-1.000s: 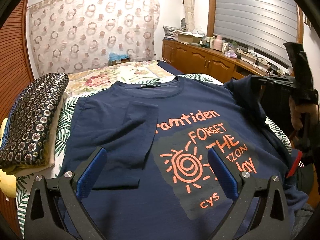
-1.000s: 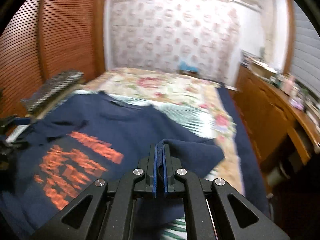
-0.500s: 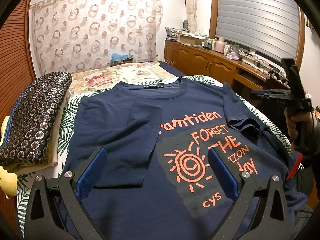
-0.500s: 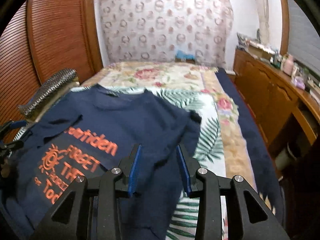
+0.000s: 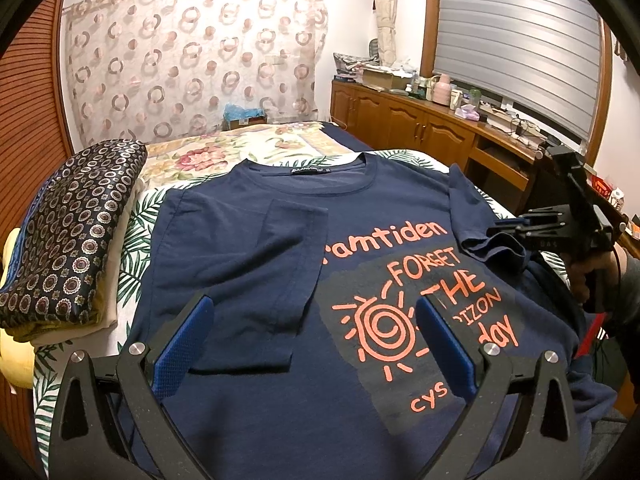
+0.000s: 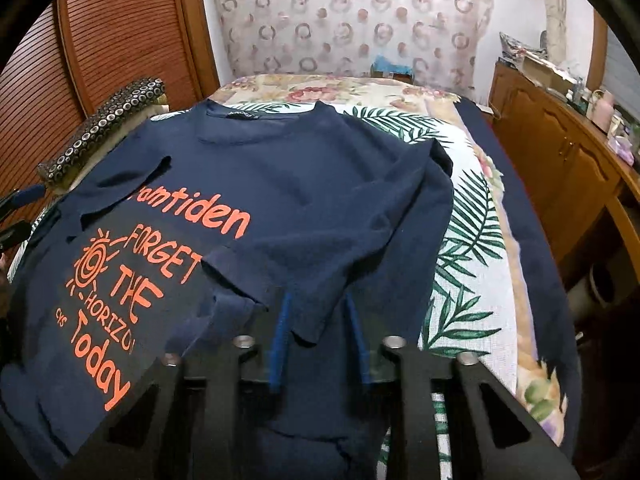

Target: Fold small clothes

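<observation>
A navy T-shirt [image 5: 248, 248] lies face up and spread across the bed [image 5: 224, 152], collar toward the far end, orange lettering and a spiral sun printed on a dark panel on its chest; the same T-shirt [image 6: 320, 184] appears from the right side in the right wrist view. Its left sleeve [image 5: 288, 280] is folded inward and lies flat over the chest, its edge just beside the lettering; its right sleeve [image 5: 476, 232] is folded inward only in part and sits crumpled near the printed panel, shown in the right wrist view as a rumpled fold [image 6: 256, 284].

The left gripper [image 5: 314, 336] hovers over the near part of the shirt, fingers wide apart, blue pads facing each other, nothing between them. The right gripper [image 6: 320, 340] hangs low over the crumpled sleeve, fingers parted by a moderate gap; sleeve cloth shows between and beyond the fingers; whether the pads touch it cannot be told. In the left wrist view the right gripper [image 5: 516, 228] reaches in from the right edge, its tips at the sleeve fold.

A folded patterned cushion [image 5: 72, 232] rests on the bed at the far left, beside the shirt; a leaf-print sheet [image 6: 468, 240] lies under the shirt; a wooden sideboard [image 5: 420, 128] stands along the right wall.
</observation>
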The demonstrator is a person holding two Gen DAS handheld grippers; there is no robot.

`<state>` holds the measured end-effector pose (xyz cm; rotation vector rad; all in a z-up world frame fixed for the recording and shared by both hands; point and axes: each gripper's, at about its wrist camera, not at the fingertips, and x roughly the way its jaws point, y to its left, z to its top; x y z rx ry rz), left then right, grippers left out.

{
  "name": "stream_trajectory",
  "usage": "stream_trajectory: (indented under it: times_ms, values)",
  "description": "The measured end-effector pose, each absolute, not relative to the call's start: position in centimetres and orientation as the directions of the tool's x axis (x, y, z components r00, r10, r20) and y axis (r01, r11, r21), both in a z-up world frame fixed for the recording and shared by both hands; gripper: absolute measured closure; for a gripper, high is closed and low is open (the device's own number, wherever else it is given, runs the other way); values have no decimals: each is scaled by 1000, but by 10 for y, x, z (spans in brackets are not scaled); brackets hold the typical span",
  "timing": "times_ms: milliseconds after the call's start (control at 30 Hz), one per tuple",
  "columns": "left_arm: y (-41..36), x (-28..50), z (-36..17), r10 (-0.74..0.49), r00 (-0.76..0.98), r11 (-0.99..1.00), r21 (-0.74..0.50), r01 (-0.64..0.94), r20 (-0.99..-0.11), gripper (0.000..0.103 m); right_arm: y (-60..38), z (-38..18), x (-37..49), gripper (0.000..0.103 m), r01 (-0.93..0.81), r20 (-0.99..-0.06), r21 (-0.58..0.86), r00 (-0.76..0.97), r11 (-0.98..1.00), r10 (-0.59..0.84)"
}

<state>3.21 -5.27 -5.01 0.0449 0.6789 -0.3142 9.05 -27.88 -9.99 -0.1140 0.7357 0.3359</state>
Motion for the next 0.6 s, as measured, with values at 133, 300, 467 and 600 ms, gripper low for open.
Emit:
stream_trajectory:
  times_ms: [133, 300, 467, 600]
  values:
    - [-50, 33, -50, -269, 735, 953, -62, 297, -623, 2, -285, -85, 101, 99, -385, -644, 13, 703, 923, 302]
    - [-45, 33, -50, -264, 737, 956, -65, 287, -622, 2, -265, -67, 111, 100, -439, -605, -9, 718, 898, 345]
    - [-38, 32, -48, -260, 742, 958, -70, 277, -618, 2, -234, -54, 136, 100, -470, -593, -25, 717, 882, 365]
    - [-34, 33, -49, -255, 744, 960, -72, 270, -618, 2, -221, -51, 157, 91, -467, -585, 5, 716, 884, 381]
